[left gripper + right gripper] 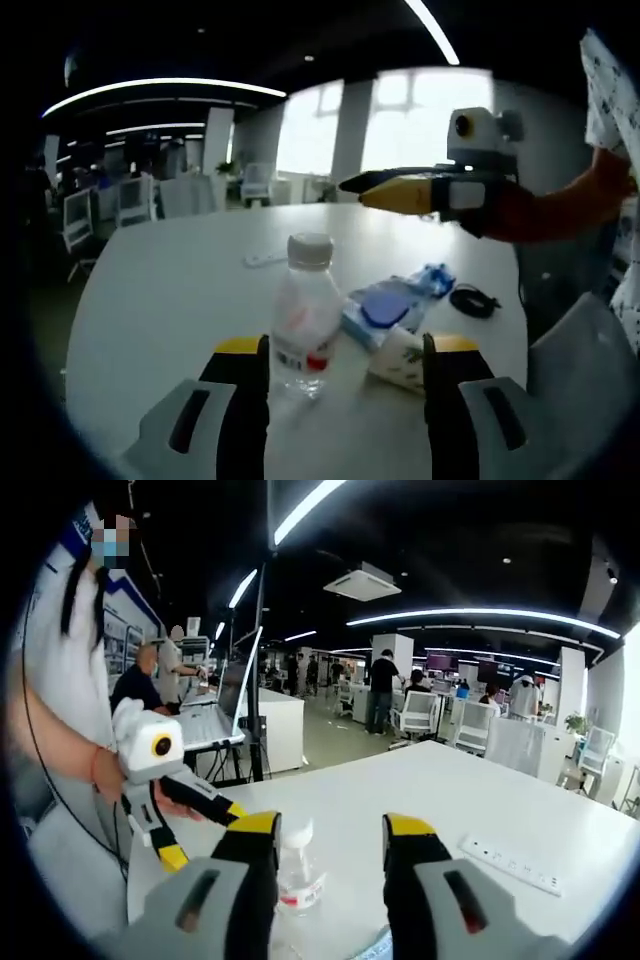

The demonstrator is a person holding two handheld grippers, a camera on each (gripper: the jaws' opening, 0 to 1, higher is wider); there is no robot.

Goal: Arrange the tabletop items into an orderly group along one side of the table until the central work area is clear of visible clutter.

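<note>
left gripper [345,370] jaws released, approaching clear water bottle [303,315] at bench [170,300] centre, wipes pack [395,305] at its 3 o'clock. right gripper [330,850] released, hovering. next: close on bottle.

Dim, soft-focus fisheye frames; window [420,120] glare, bright ceiling strips [300,510].

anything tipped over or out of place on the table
Yes. A paper cup lies on its side beside the upright water bottle, against a blue-and-white packet. A black cable sits loose beyond them, and a white power strip lies apart. Nothing looks spilled.
</note>
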